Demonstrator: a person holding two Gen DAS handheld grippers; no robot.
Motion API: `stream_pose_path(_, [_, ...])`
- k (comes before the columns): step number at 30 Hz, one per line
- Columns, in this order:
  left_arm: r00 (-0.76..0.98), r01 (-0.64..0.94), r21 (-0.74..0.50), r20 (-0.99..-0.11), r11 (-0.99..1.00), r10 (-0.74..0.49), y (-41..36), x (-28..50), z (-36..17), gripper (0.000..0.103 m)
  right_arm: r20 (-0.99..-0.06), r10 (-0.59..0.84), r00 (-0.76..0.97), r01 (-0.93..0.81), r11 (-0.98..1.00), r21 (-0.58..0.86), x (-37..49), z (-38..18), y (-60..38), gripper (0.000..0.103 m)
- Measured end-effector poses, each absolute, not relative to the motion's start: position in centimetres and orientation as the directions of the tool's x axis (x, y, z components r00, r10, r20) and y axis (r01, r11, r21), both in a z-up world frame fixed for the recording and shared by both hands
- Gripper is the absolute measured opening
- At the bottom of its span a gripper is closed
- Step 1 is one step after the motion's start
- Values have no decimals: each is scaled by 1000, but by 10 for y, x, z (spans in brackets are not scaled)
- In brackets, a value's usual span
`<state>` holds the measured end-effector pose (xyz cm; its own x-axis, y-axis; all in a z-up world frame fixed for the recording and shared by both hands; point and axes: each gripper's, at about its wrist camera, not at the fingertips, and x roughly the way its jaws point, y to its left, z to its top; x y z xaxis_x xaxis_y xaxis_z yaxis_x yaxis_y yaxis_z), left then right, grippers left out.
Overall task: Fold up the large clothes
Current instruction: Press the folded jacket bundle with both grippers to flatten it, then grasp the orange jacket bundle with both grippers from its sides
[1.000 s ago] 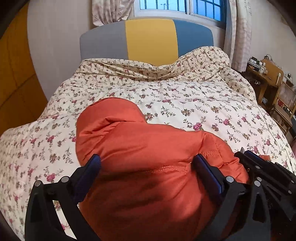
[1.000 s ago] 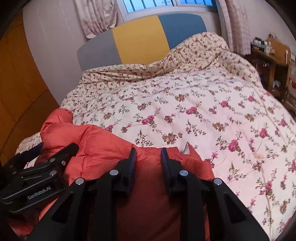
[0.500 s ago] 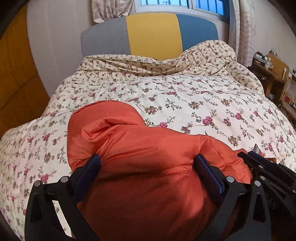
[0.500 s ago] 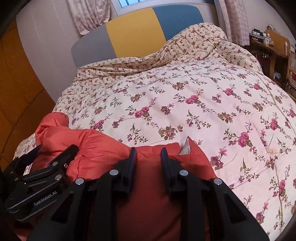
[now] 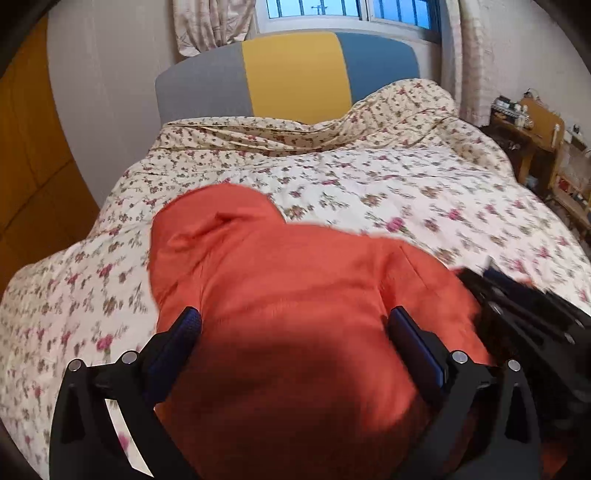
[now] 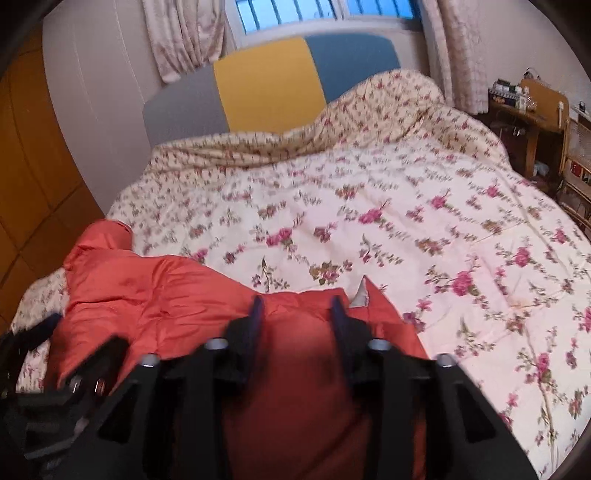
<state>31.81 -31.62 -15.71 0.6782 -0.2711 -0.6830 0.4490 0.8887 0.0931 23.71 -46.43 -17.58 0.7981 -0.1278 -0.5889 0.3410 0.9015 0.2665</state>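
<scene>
On the floral quilt (image 6: 424, 229) near the bed's foot, the right gripper (image 6: 295, 314) is opening off the bundled orange jacket (image 5: 295, 288) it pinched a moment ago, suggesting this fold is set down, while the left gripper (image 5: 293, 325) straddles the bundle wide.

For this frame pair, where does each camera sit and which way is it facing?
Left wrist: sits on the left tongs, looks down over the orange jacket toward the headboard; its two fingers straddle the jacket, with the right tongs at the right edge.
Right wrist: sits on the right tongs, faces the same way from further right; its jaws are opening with jacket fabric between them, and the left tongs are at lower left.
Shared: jacket, floral quilt, headboard, window.
</scene>
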Motion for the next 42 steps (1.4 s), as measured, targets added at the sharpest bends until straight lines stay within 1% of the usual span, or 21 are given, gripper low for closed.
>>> stream_pose_path(2, [671,460,63,-678,886,-301,-308,302,-153,100,-568,-138,811,341,901,267,221,-168,-459,55])
stream_pose_path(5, [684,465,33,-647,884,-336,-293,275,-151,100,-546,-156,823,330,914,236,198,-162,-446,56])
stream_pose_path(6, [697,466,24,-626,885,-350,-287,264,-153,100,-542,-170,823,334,917,219,192,-163,-443,59])
stream_pose_path(10, [752,483,58,-538,874,-380,-279,239,-167,100,-539,-176,824,337,917,215,188,-174,-441,62])
stream_pose_path(12, [761,497,60,-510,866,-401,-278,238,-172,100,-547,-187,816,348,915,206,192,-177,-440,63])
stream_pose_path(16, [745,514,27,-510,857,-431,-279,247,-177,100,-565,-185,805,351,914,202,201,-186,-442,63])
stream_pose_path(21, [738,516,38,-526,856,-422,-284,251,-181,100,-573,-169,802,348,912,218,201,-190,-446,63])
stream_pose_path(26, [742,513,43,-525,857,-418,-281,246,-176,100,-557,-155,816,338,909,243,195,-189,-450,65])
stream_pose_path(29, [728,524,31,-535,851,-429,-274,241,-171,100,-545,-150,825,337,905,261,185,-187,-450,69])
stream_pose_path(31, [709,544,22,-547,839,-445,-269,240,-168,100,-533,-162,830,342,904,258,176,-186,-448,74])
stream_pose_path(34, [680,563,-16,-560,826,-474,-256,242,-164,100,-531,-178,829,360,895,262,167,-187,-447,81])
stream_pose_path(36, [682,551,-50,-549,833,-484,-247,244,-166,100,-544,-172,821,370,887,278,167,-189,-449,85])
stream_pose_path(39, [684,554,-64,-533,830,-498,-244,243,-174,100,-557,-150,817,367,879,303,168,-191,-452,85])
stream_pose_path(42, [680,555,-64,-540,829,-497,-244,242,-171,100,-562,-154,812,373,879,298,166,-189,-450,85])
